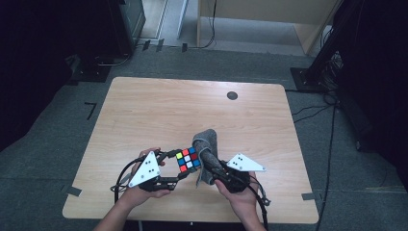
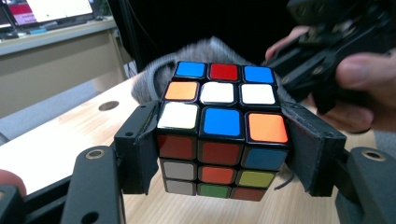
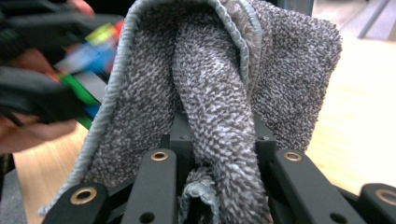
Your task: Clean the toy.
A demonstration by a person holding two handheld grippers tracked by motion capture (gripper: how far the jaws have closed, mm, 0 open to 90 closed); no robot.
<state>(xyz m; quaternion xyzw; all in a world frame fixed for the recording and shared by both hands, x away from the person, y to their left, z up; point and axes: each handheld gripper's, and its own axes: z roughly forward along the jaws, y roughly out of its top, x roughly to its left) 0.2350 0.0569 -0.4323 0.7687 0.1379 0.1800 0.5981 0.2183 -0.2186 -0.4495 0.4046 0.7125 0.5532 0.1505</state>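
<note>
Cube (image 2: 221,132): clamped by its side faces in the left hand-held gripper (image 1: 174,167), lifted clear of the surface (image 1: 159,110); faces left bare for wiping
Cloth (image 3: 219,88): grey, bunched in the nearly closed right hand-held gripper (image 1: 208,159); draped over its jaws, beside the cube, apparently padding them for rubbing

A light brown wooden table (image 1: 159,110) stands on grey carpet floor (image 1: 57,120). A pale wooden cabinet (image 1: 269,19) stands behind it.

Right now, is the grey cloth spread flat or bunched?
Bunched. The grey cloth hangs in folds, pinched in the right claw, beside the cube.
</note>
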